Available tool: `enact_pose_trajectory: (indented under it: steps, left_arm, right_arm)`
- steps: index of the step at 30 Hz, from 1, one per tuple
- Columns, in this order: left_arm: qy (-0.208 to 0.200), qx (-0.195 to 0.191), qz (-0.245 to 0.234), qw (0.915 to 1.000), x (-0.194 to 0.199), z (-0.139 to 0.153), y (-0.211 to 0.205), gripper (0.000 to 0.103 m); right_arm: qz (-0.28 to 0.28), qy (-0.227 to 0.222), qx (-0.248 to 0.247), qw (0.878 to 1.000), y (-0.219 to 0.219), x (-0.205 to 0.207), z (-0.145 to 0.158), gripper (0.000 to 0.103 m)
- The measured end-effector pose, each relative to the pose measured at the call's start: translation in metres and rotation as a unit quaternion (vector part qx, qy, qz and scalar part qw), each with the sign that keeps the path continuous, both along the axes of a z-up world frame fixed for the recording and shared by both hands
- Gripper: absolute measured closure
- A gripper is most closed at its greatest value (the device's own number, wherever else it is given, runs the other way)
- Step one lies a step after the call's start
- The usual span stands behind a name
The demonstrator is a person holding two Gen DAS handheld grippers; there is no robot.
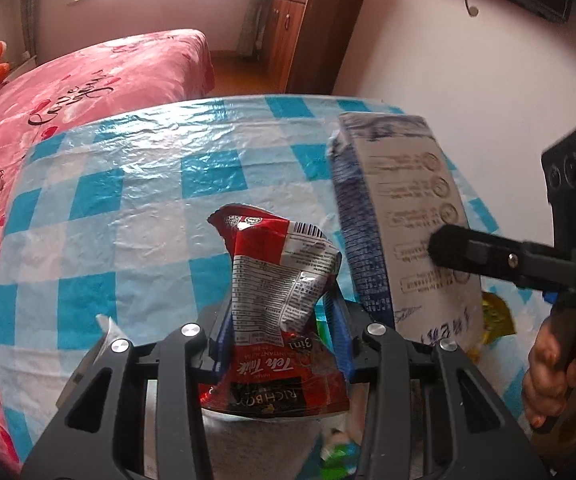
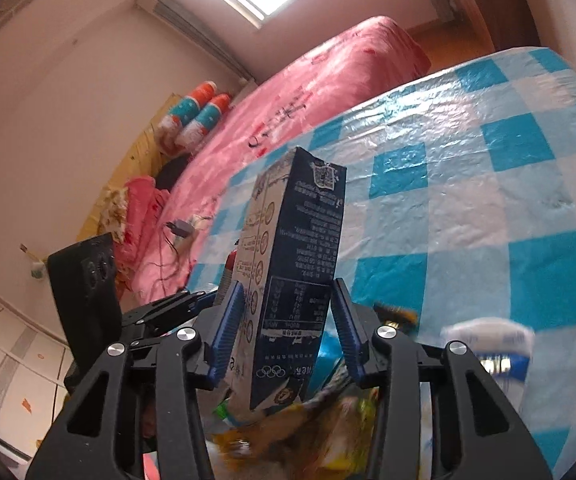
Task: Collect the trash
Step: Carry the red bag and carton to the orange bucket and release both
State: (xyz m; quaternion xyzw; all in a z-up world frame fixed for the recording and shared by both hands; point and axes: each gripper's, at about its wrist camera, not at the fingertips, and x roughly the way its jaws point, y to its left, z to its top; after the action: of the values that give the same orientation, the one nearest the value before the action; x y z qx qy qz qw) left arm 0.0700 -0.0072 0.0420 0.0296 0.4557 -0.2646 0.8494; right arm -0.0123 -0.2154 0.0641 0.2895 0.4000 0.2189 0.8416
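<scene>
My left gripper (image 1: 282, 316) is shut on a crumpled red and silver tea sachet wrapper (image 1: 278, 280), held above the blue-checked table (image 1: 148, 208). My right gripper (image 2: 288, 312) is shut on a blue and white milk carton (image 2: 295, 264), held upright. The carton also shows in the left wrist view (image 1: 403, 220), with a finger of the right gripper (image 1: 447, 246) pressed on its side. More wrappers, yellow and green, lie blurred below the carton (image 2: 307, 432).
A bed with a pink cover (image 1: 68, 92) stands beyond the table's left edge. A wooden cabinet (image 1: 307, 28) stands at the back wall. A blurred white and blue wrapper (image 2: 495, 348) lies on the table at the right. A yellow wrapper (image 1: 495, 316) lies under the carton.
</scene>
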Motion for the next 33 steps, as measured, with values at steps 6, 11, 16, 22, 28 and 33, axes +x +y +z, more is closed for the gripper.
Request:
enact_pose_trajectory:
  steps: [6,11,16,22,28,33]
  left_arm:
    - [-0.015,-0.025,0.011,0.9995,-0.02,0.019,0.009,0.061]
    - [-0.028,-0.042,0.014,0.9986,-0.042,0.036,0.017,0.061]
    - [-0.037,-0.059,0.016,0.9975,-0.064,0.047,0.029,0.061]
    - [-0.044,-0.07,0.026,0.9962,-0.091,0.057,0.049,0.061]
    - [-0.051,-0.083,0.049,0.994,-0.118,0.064,0.085,0.061]
    - [-0.052,-0.092,0.078,0.9914,-0.143,0.062,0.123,0.061]
  right_arm:
    - [-0.012,-0.025,0.006,1.0,-0.003,-0.028,0.015,0.062]
    - [-0.015,-0.036,0.005,0.999,0.002,-0.048,0.027,0.062]
    - [-0.014,-0.042,0.004,0.999,0.011,-0.068,0.035,0.063]
    - [-0.007,-0.05,0.006,0.999,0.025,-0.089,0.043,0.063]
    - [0.013,-0.055,0.009,0.998,0.049,-0.11,0.051,0.063]
    - [0.047,-0.05,0.008,0.998,0.08,-0.118,0.049,0.063]
